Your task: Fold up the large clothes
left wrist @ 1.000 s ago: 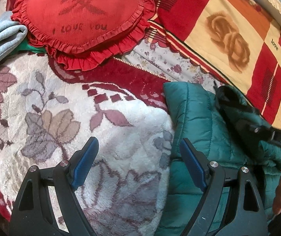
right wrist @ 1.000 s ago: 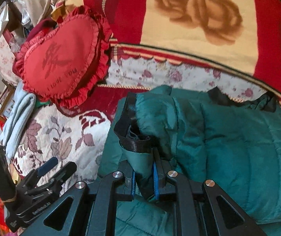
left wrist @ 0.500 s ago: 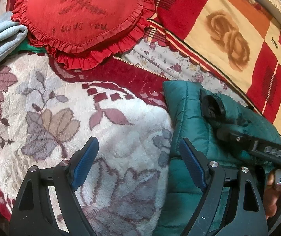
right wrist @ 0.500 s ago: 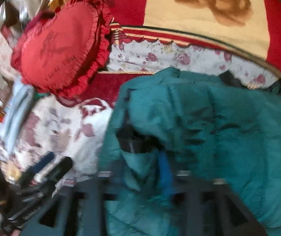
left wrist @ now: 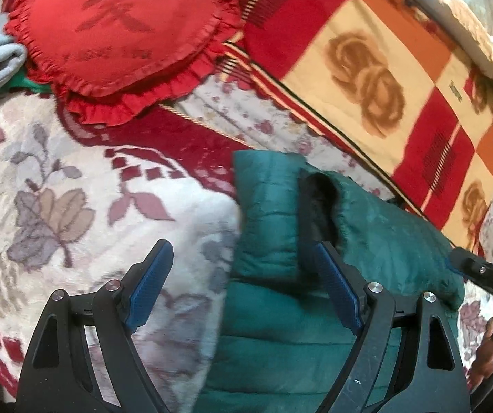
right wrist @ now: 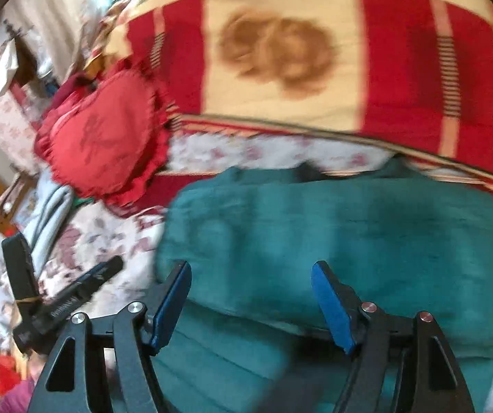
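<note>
Seemingly mid-fold: the teal puffer jacket [right wrist: 332, 241] lies on the floral blanket [left wrist: 57, 206] w/ one sleeve [left wrist: 270, 220] laid over the body, black cuff [left wrist: 317, 206] up. Right claw [right wrist: 251, 304] is spread wide, nothing between its pads, hovering over the jacket, which sits directly ahead of and below it. Left claw [left wrist: 243, 296] is also agape and empty; jacket edge is under its right finger, blanket under the left. Next, prob. grab a hem or the other side and bring it across; needs a firm pinch since the quilted fabric looks thick, puffy, springy. Red heart pillow [left wrist: 115, 27] sits well ahead-left, clear of the jacket.
</note>
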`<act>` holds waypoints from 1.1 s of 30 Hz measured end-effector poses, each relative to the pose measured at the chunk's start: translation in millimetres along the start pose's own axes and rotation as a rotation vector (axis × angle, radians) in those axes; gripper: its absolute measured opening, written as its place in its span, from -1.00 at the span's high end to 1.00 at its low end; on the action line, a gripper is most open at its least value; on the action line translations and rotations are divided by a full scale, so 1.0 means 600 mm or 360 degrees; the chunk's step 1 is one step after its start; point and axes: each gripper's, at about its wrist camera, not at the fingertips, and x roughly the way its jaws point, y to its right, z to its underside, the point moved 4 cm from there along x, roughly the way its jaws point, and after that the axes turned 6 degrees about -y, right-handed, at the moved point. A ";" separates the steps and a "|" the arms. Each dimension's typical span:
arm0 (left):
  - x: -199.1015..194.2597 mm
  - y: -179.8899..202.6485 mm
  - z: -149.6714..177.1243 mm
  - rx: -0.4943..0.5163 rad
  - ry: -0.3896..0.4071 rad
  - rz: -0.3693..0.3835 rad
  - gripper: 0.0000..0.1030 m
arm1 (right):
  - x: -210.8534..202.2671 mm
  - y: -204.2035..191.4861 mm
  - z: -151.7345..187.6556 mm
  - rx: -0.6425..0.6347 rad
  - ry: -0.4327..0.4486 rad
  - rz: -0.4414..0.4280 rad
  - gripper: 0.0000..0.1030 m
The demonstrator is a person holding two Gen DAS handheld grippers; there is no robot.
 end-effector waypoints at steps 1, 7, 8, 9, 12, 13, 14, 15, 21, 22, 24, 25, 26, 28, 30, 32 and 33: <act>0.004 0.013 -0.001 0.0023 -0.0007 0.0002 -0.64 | -0.012 0.020 0.002 0.0031 0.0012 0.0014 -0.35; 0.047 0.064 -0.007 0.0089 -0.0069 -0.0034 -0.64 | -0.085 0.148 0.023 0.0224 0.0065 0.0110 -0.35; 0.055 0.069 -0.007 0.0102 -0.0077 -0.0053 -0.64 | -0.095 0.163 0.028 0.0247 0.0070 0.0116 -0.35; 0.063 0.076 -0.007 0.0119 -0.0078 -0.0086 -0.64 | -0.103 0.177 0.032 0.0266 0.0078 0.0119 -0.35; 0.079 0.087 -0.005 0.0157 -0.0073 -0.0160 -0.64 | -0.126 0.213 0.047 0.0311 0.0102 0.0133 -0.36; 0.084 0.091 -0.005 0.0168 -0.0073 -0.0168 -0.64 | -0.131 0.223 0.053 0.0326 0.0106 0.0135 -0.36; 0.087 0.094 -0.004 0.0176 -0.0075 -0.0170 -0.64 | -0.135 0.233 0.059 0.0342 0.0107 0.0136 -0.36; 0.090 0.096 -0.004 0.0185 -0.0077 -0.0169 -0.64 | -0.138 0.240 0.064 0.0353 0.0108 0.0139 -0.36; 0.094 0.115 -0.005 0.0246 -0.0066 -0.0140 -0.16 | -0.146 0.281 0.086 0.0468 0.0106 0.0133 -0.36; 0.094 0.120 -0.003 0.0275 -0.0074 -0.0134 0.10 | -0.146 0.283 0.087 0.0477 0.0107 0.0130 -0.36; 0.095 0.131 -0.002 0.0322 -0.0078 -0.0119 0.54 | -0.148 0.283 0.086 0.0471 0.0111 0.0139 -0.36; 0.093 0.135 -0.003 0.0339 -0.0071 -0.0126 0.71 | -0.149 0.283 0.087 0.0465 0.0113 0.0142 -0.36; 0.089 0.138 -0.005 0.0350 -0.0058 -0.0130 0.76 | -0.149 0.280 0.085 0.0459 0.0116 0.0146 -0.36; 0.074 0.138 -0.018 0.0345 -0.0021 -0.0100 0.83 | -0.149 0.277 0.081 0.0453 0.0125 0.0153 -0.36; 0.051 0.133 -0.039 0.0325 0.0037 -0.0072 0.85 | -0.146 0.275 0.074 0.0460 0.0136 0.0166 -0.36; 0.033 0.123 -0.056 0.0319 0.0090 -0.0071 0.85 | -0.142 0.278 0.066 0.0466 0.0150 0.0188 -0.36; 0.028 0.114 -0.061 0.0309 0.0105 -0.0087 0.86 | -0.139 0.280 0.062 0.0469 0.0162 0.0209 -0.37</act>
